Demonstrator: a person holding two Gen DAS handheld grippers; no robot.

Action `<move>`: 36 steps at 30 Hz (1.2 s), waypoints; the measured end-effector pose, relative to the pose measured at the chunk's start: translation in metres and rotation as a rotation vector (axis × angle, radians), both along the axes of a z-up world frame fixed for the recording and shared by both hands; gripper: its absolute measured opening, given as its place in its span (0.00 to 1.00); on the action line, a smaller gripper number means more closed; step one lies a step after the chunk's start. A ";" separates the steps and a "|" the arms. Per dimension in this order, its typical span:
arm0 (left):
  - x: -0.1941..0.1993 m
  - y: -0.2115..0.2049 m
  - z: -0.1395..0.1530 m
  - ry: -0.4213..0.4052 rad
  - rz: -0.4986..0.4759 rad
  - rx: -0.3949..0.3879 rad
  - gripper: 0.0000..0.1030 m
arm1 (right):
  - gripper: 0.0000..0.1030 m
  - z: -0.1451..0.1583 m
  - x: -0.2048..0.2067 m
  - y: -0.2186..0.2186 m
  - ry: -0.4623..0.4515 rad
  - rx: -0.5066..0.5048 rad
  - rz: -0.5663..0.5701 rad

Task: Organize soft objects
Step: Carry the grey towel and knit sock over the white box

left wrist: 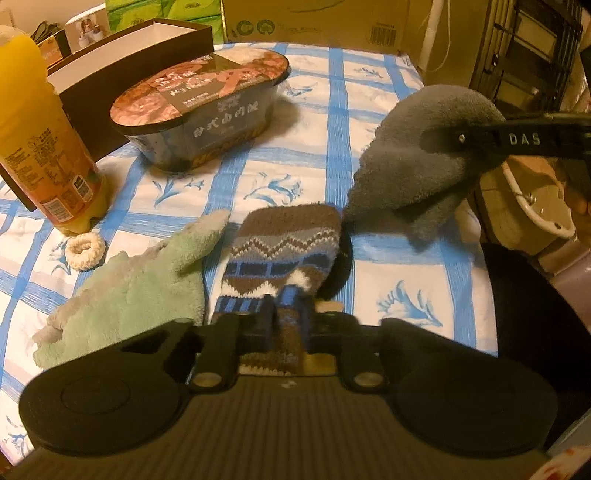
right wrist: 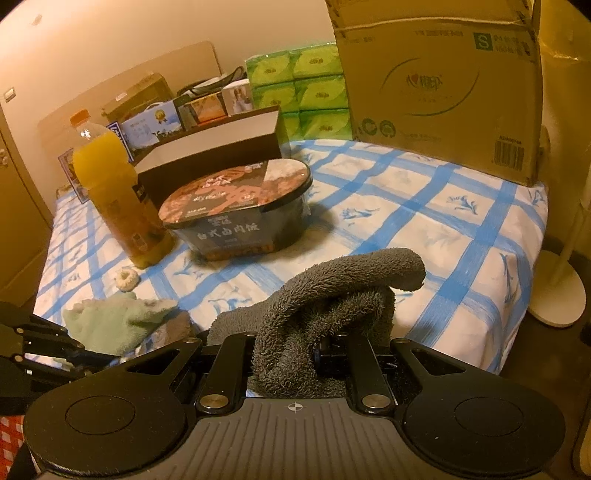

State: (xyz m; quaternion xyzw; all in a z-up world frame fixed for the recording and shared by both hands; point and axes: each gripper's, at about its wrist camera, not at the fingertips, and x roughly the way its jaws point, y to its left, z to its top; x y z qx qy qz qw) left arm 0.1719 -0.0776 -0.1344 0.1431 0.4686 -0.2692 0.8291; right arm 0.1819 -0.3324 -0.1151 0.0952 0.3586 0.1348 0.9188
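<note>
The patterned knit sock (left wrist: 284, 254) lies flat on the blue-checked bed sheet (left wrist: 399, 266), just beside a green fluffy sock (left wrist: 147, 291). The left claw (left wrist: 287, 314) is clamped on its near end; lift slowly so the grip keeps the whole cuff. The right claw (right wrist: 325, 350) is clamped on a grey sock (right wrist: 332, 306), held above the sheet.

surface: table under a blue-checked white cloth (right wrist: 424, 206) | wall: plain cream wall (right wrist: 184, 33) at 11 o'clock — warm, dim yellow light | 12–1 o'clock: large cardboard carton (right wrist: 439, 85), green tissue packs (right wrist: 299, 92) beside it | 3 o'clock: white round stand base (right wrist: 557, 295) on dark floor
</note>
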 end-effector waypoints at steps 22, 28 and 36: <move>0.004 0.022 0.062 -0.130 0.148 -0.114 0.08 | 0.15 0.035 0.000 -0.001 -0.097 -0.006 0.041; 0.007 0.027 0.076 -0.143 0.189 -0.157 0.08 | 0.15 0.048 0.004 -0.001 -0.132 -0.027 0.078; 0.024 0.033 0.096 -0.181 0.250 -0.187 0.08 | 0.15 0.069 0.020 -0.004 -0.186 -0.055 0.146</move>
